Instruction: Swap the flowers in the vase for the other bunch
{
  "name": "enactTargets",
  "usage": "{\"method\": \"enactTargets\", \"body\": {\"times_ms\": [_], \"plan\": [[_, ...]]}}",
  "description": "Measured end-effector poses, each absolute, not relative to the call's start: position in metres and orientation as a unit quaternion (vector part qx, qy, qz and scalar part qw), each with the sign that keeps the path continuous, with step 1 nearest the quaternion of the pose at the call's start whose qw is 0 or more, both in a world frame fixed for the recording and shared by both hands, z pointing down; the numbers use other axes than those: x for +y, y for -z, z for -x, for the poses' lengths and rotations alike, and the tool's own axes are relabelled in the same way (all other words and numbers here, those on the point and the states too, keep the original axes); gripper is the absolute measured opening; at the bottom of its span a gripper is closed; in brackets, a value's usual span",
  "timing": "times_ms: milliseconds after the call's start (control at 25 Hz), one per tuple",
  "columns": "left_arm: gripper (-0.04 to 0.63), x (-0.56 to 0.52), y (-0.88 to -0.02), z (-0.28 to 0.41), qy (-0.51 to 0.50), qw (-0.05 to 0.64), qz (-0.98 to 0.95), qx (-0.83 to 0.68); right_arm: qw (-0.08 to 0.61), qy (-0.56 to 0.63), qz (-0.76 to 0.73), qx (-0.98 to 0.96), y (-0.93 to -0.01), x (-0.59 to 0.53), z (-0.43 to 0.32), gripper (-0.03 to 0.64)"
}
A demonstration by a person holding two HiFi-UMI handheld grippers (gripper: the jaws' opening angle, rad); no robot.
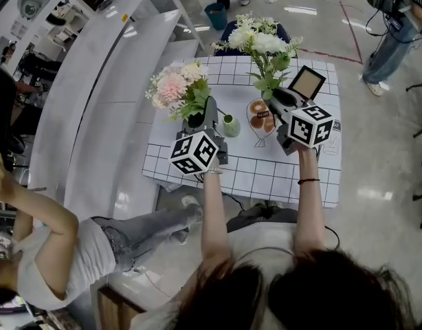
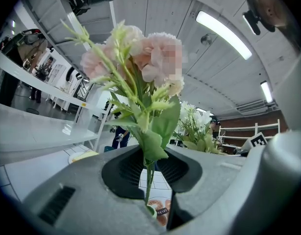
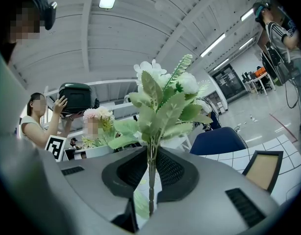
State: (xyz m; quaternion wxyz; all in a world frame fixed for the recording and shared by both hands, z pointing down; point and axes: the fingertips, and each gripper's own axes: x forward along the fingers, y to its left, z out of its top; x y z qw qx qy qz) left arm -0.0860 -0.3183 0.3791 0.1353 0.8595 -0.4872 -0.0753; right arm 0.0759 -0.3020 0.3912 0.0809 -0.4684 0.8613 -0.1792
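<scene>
My left gripper is shut on the thin stem of a pink flower bunch and holds it upright over the table's left half. In the left gripper view the pink blooms rise above the jaws. The stem's lower end hangs at the mouth of a small green vase. That vase stands on the table just right of this gripper. My right gripper is shut on the stem of a white flower bunch, held upright to the right of the vase. The white bunch fills the middle of the right gripper view.
The table wears a white grid-patterned cloth. An oval plate with a doughnut picture lies between the grippers, and a dark picture frame stands at the back right. A blue chair sits behind the table. A person stands at the left.
</scene>
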Motion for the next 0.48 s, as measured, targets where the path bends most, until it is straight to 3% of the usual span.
{"method": "enactTargets", "body": {"times_ms": [480], "plan": [[0.083, -0.315, -0.361, 0.088, 0.084, 0.124, -0.861, -0.486, 0.082, 0.18, 0.464, 0.863, -0.391, -0.302, -0.073, 0.051]]}}
